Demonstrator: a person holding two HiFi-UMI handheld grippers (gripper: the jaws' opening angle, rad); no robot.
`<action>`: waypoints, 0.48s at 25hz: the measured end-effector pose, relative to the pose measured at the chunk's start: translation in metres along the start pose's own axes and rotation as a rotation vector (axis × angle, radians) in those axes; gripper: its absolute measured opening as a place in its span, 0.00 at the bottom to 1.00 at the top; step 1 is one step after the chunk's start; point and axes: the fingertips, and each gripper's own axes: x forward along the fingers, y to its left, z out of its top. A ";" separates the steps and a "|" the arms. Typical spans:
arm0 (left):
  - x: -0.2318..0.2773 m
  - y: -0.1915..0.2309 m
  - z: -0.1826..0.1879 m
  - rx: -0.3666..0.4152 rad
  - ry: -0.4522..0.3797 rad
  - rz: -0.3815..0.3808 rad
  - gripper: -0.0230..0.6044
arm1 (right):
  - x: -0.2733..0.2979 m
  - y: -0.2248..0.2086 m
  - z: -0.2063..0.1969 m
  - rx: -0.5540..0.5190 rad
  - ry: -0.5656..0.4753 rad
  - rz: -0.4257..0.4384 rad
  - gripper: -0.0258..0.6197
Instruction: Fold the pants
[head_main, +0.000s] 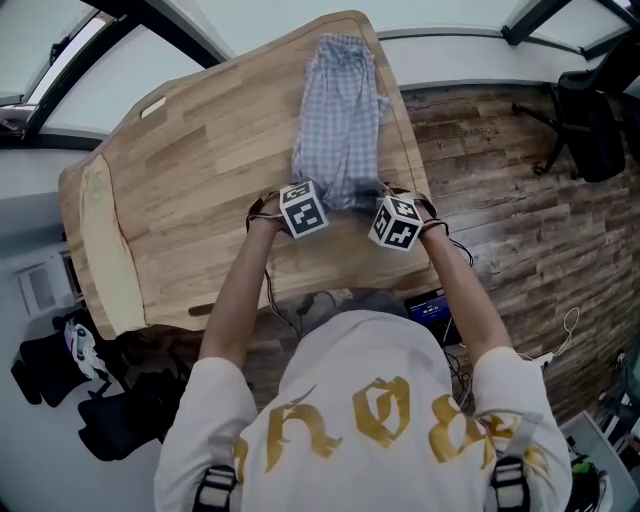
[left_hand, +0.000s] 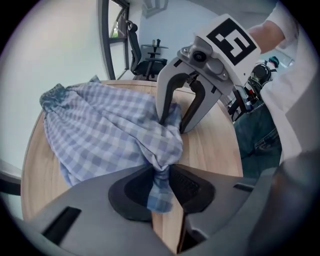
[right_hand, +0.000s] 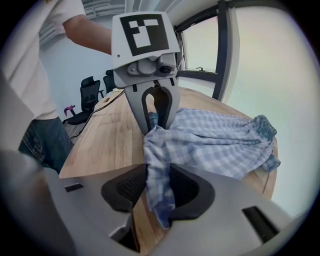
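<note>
Both grippers hold the near end of the checked pants. Between the jaws of the left gripper a twisted bunch of the blue-and-white cloth is pinched, and a short tail of it hangs out toward the camera. The jaws of the right gripper are clenched on another fold just beside it. Ahead of both jaws, the rest of the pants lies spread on the wooden counter.
</note>
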 end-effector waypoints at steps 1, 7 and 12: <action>0.000 0.001 0.003 -0.009 -0.015 -0.002 0.23 | 0.000 -0.001 0.000 -0.002 -0.006 -0.007 0.29; -0.004 0.004 0.007 -0.101 -0.045 -0.081 0.19 | -0.003 -0.011 -0.005 -0.006 0.047 -0.030 0.14; -0.016 -0.001 0.004 -0.119 -0.071 -0.060 0.15 | -0.024 -0.013 0.000 0.012 0.039 -0.060 0.14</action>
